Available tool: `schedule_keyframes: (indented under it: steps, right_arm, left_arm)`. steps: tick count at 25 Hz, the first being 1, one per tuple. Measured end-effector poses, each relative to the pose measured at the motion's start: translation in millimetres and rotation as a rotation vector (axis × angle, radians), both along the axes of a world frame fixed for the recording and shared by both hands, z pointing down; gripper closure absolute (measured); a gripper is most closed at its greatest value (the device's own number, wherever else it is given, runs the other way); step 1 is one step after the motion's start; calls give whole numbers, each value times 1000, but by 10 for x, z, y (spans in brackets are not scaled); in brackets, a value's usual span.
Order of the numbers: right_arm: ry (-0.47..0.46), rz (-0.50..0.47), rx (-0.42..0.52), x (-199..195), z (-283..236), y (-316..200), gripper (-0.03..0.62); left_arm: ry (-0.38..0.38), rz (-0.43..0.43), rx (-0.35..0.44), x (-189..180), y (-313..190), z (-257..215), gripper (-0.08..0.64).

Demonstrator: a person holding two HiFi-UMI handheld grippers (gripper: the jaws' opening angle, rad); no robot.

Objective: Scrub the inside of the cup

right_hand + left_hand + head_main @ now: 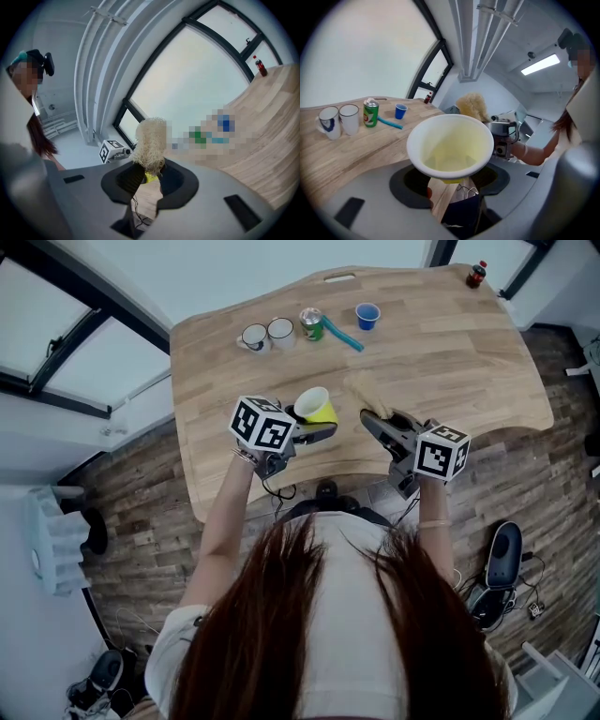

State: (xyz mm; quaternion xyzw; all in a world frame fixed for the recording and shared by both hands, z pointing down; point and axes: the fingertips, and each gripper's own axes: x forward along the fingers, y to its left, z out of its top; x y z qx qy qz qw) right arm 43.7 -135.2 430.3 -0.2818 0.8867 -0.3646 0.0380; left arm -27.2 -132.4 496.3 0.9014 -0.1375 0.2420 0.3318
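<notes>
A yellow cup (314, 406) with a white rim is held above the table's near edge, my left gripper (312, 430) shut on its lower body. In the left gripper view its pale, empty inside (450, 147) faces the camera. My right gripper (372, 420) is shut on a beige fibrous scrubber (362, 393), which stands up out of the jaws (151, 140). The scrubber sits just to the right of the cup, apart from it and outside the rim. From the left gripper view the scrubber (472, 107) shows behind the cup's rim.
At the back of the wooden table (450, 362) stand two white mugs (253, 337), a green can (311, 323), a small blue cup (367, 315) and a teal stick-like tool (342, 335). A dark bottle with a red cap (476, 275) stands at the far right corner.
</notes>
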Motion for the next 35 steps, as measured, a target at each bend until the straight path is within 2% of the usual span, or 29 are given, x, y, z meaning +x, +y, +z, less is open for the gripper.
schedule_keyframes:
  steps: [3, 8, 13, 16, 20, 27, 35]
  right_arm:
    - [71, 35, 20, 7, 46, -42, 500]
    - [200, 66, 67, -10, 127, -94, 502]
    - [246, 83, 93, -18, 130, -115, 501]
    - [290, 99, 104, -2, 156, -115, 500]
    - [350, 123, 118, 39, 202, -119, 500]
    - [397, 155, 123, 128, 219, -112, 500]
    - [413, 182, 120, 273, 231, -81, 500]
  left_arm:
    - [-92, -72, 41, -87, -74, 78, 305]
    - [-196, -171, 92, -213, -144, 165, 307]
    - [-282, -244, 150, -313, -217, 102, 305]
    - [-321, -277, 156, -381, -205, 192, 305]
    - [-350, -316, 164, -421, -191, 254, 305]
    - [-362, -376, 185, -449, -195, 236, 305]
    - [-380, -456, 210, -524, -197, 186, 305]
